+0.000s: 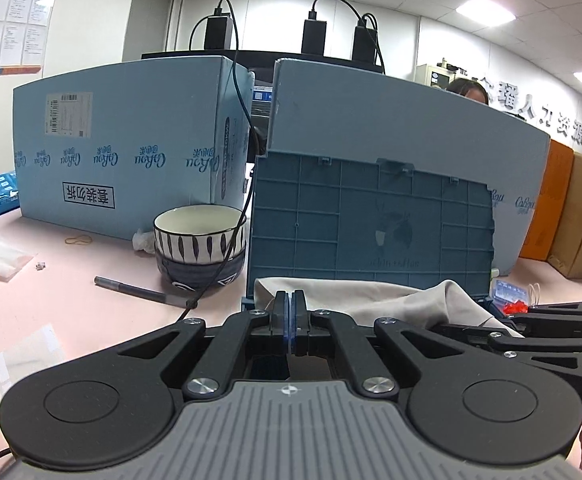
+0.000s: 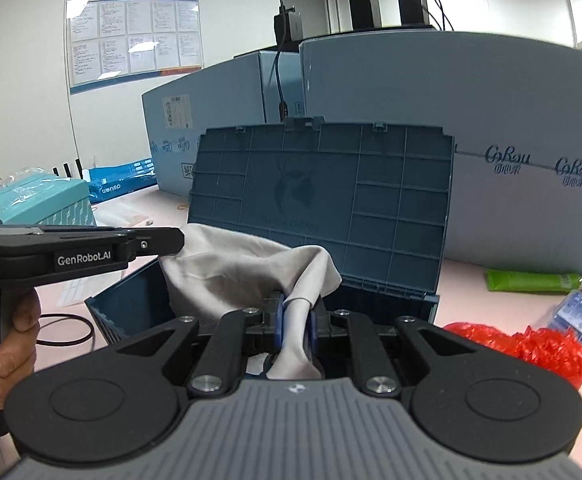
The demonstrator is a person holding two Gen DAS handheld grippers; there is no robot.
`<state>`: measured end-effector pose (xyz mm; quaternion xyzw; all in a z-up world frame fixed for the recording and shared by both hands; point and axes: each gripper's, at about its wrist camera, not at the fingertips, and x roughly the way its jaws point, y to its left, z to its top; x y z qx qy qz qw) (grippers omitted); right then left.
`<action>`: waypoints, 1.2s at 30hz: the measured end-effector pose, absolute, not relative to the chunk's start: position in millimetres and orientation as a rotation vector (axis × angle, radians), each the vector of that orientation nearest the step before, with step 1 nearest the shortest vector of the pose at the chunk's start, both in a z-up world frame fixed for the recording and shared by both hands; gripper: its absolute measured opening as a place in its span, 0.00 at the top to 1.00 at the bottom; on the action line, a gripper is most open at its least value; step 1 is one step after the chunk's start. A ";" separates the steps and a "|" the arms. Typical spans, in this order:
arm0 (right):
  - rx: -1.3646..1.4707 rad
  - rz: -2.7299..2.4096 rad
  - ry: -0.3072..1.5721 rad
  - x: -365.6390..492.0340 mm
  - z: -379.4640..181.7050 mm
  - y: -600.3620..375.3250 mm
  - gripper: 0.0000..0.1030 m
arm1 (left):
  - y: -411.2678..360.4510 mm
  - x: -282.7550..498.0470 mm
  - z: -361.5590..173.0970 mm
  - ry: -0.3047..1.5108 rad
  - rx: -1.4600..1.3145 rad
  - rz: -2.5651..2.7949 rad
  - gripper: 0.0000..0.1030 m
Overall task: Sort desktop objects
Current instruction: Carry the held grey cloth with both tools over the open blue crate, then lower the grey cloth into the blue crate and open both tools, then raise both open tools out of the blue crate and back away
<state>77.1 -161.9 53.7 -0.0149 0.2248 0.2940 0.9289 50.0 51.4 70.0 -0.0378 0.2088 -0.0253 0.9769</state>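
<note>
Right hand-held gripper (image 2: 294, 322) level, clamping grey cloth (image 2: 243, 264); left (image 1: 289, 306) pinching cloth corner.

Both views look forward and slightly down along their own fingers, low above the pink desk (image 1: 71, 312), close to the open blue box (image 2: 131, 312).

The left wrist view sits near the box's left end and faces its raised lid (image 1: 371, 220) almost square on, with stacked bowls (image 1: 201, 248) to the left.

The right wrist view sits to the right, angled leftward, so the left gripper (image 2: 171, 246) crosses its left side.

Both share the lid, the grey cloth (image 2: 231, 268) and the far light-blue cartons (image 1: 131, 140).
</note>
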 end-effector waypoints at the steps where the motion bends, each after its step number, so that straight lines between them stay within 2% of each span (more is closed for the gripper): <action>1: -0.033 0.606 0.466 77.2 52.4 -161.6 0.85 | 51.7 50.6 68.5 0.423 -0.074 -0.049 1.00; 7: -0.049 0.612 0.487 74.2 44.2 -159.7 0.84 | 53.2 49.6 62.6 0.433 -0.071 -0.053 1.00; 10: -0.076 0.610 0.479 72.1 44.3 -155.0 0.76 | 53.1 47.7 59.2 0.439 -0.061 -0.053 0.99; 12: -0.077 0.617 0.470 70.6 46.0 -152.6 0.58 | 52.6 46.1 56.7 0.438 -0.048 -0.039 0.96; 13: -0.073 0.626 0.464 69.5 46.9 -151.7 0.52 | 52.9 45.9 55.6 0.438 -0.046 -0.037 0.94; 15: -0.082 0.624 0.454 67.0 47.6 -147.2 0.31 | 54.4 45.1 53.8 0.439 -0.051 -0.039 0.92; 17: -0.093 0.615 0.448 65.4 46.7 -144.1 0.30 | 55.7 42.8 54.1 0.433 -0.052 -0.049 0.86; 23: -0.061 0.606 0.450 69.2 43.8 -147.4 0.28 | 60.9 35.2 58.0 0.408 -0.069 -0.086 0.80; 30: -0.051 0.602 0.446 68.1 43.2 -146.0 0.28 | 56.8 28.9 61.4 0.387 -0.060 -0.090 0.69; 34: -0.045 0.601 0.444 66.7 44.2 -146.4 0.28 | 52.9 26.0 62.5 0.370 -0.046 -0.071 0.51; 36: -0.041 0.602 0.440 65.3 45.6 -147.1 0.28 | 52.6 24.0 63.8 0.362 -0.050 -0.070 0.46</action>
